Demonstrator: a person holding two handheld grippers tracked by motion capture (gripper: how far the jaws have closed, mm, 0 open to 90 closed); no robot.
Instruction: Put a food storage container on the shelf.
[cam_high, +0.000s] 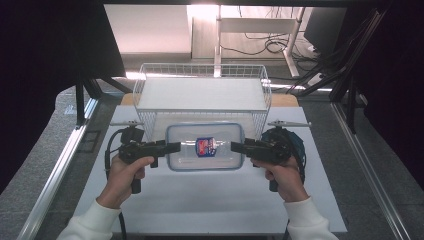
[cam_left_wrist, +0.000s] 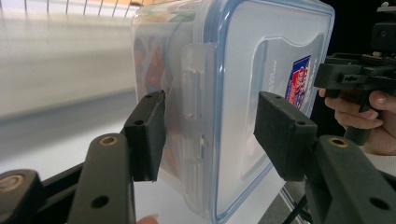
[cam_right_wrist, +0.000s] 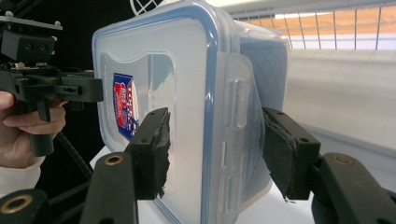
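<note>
the left gripper (cam_high: 172, 147) is clamping the left short end of the clear lidded container (cam_high: 205, 146), one jaw on the lid, one under the base, and the right gripper (cam_high: 237, 146) is gripping the right end the same way. the container is being held level between them, above the white table (cam_high: 200, 200), just in front of the wire basket (cam_high: 202, 92). so the grasping seems done; placing it into the basket is probably remaining.
</note>
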